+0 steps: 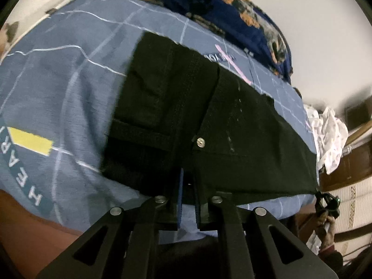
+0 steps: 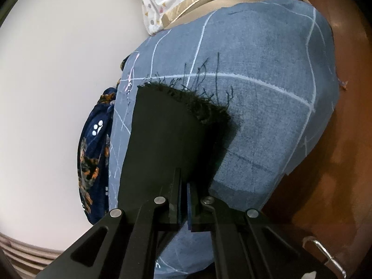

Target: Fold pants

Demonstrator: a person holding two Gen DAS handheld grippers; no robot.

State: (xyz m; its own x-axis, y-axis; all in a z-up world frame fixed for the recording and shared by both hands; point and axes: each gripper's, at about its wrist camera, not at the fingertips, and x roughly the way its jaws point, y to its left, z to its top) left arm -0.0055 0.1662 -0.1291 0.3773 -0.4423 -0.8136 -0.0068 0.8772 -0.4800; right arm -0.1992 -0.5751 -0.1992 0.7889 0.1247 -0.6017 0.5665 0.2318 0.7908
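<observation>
The pants (image 1: 186,116) are black, lying on the blue sheet (image 1: 69,81) with its pale grid lines. In the left wrist view the waist end faces the camera: a waistband runs across, a silver button (image 1: 200,142) sits on it near the fly, and faint pale stitch marks trail up the panel beyond the button. The cloth looks doubled, one dark panel overlapping another along a line running away from the button. Its far edge lies straight across the sheet, below the navy printed blanket (image 1: 232,7). In the right wrist view the leg end (image 2: 167,134) shows a frayed hem (image 2: 204,107), loose threads spreading onto the sheet (image 2: 255,69).

No containers appear in either view. A white patterned cloth (image 1: 330,137) is bunched at the sheet's right edge in the left view, and brown wood (image 2: 337,162) borders the sheet in the right view.

The left gripper (image 1: 187,200) has its fingers narrow, closed on the waist edge of the pants below the button, a strip of sheet visible between them. The right gripper (image 2: 183,200) has its fingers nearly together, pinching the leg cloth below the hem. The right gripper also shows at the pants' right corner in the left view.
</observation>
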